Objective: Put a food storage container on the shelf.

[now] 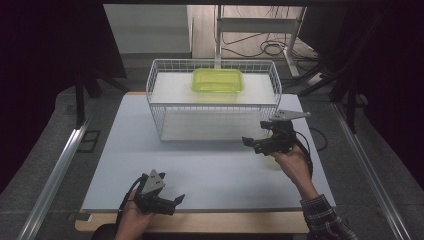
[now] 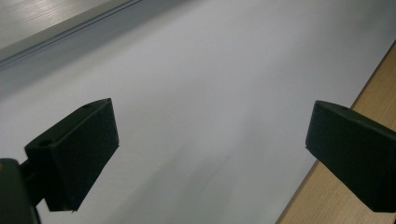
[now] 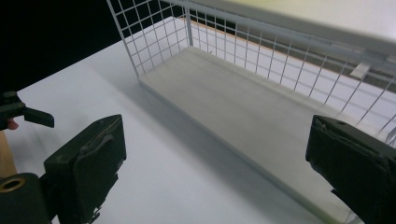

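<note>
Green container placed, both grippers empty.
Green lidded container [image 1: 218, 80] sat on the wire rack's [image 1: 155, 85] top shelf; right gripper [image 1: 258, 143] and left gripper [image 1: 172, 202] were spread wide, holding nothing. Placing looked done; nothing left on the table [image 1: 210, 170].

Dim overall; room edges in the high view fall to near black. Soft light from above brightens the white surface [image 1: 210, 165], no hard glare. Faint shadow under the wire basket [image 1: 214, 100]. Gripper views: near black jaws slightly soft, surface streaked with blur; low contrast, mild grain.
</note>
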The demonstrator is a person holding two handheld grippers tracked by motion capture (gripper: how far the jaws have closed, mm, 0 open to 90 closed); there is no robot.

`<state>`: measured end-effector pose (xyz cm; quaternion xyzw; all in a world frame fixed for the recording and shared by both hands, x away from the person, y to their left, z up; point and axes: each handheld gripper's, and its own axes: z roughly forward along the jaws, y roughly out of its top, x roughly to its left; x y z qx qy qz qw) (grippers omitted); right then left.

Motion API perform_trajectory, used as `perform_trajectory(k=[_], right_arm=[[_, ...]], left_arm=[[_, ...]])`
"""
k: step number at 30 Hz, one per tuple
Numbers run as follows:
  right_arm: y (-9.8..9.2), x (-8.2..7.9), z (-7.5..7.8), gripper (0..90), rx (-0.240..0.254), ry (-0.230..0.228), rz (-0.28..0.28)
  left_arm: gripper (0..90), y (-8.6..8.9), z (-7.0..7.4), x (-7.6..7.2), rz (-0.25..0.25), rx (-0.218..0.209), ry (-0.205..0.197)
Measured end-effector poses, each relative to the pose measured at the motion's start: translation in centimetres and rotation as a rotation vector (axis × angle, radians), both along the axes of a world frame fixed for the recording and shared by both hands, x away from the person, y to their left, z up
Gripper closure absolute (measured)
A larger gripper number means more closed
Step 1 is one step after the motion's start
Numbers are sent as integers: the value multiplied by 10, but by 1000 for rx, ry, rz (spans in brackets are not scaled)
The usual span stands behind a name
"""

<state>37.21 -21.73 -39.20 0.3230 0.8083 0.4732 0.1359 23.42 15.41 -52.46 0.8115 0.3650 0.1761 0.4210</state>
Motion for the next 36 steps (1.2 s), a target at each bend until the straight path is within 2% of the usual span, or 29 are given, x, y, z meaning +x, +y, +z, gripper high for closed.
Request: perform_trajectory(k=[8, 11, 18, 22, 26, 32, 36], right_arm=[[-8, -12, -18, 50, 16, -4, 14], [-10, -18, -25, 51, 2, -3, 9], [-17, -28, -34, 52, 14, -2, -10], [-21, -35, -44, 73, 2, -11, -28], [-22, -40, -52, 75, -12, -7, -25], [-21, -51, -70, 75, -62, -6, -10], [-21, -55, -75, 75, -67, -5, -11]], left_arm=[[23, -1, -1, 0, -1, 4, 2], [23, -1, -1, 0, 1, 1, 4], [23, -1, -1, 0, 2, 7, 3], [23, -1, -1, 0, 1, 5, 3], [23, -1, -1, 0, 1, 5, 5], [23, -2, -1, 0, 1, 9, 5], [24, -2, -1, 0, -2, 16, 6]])
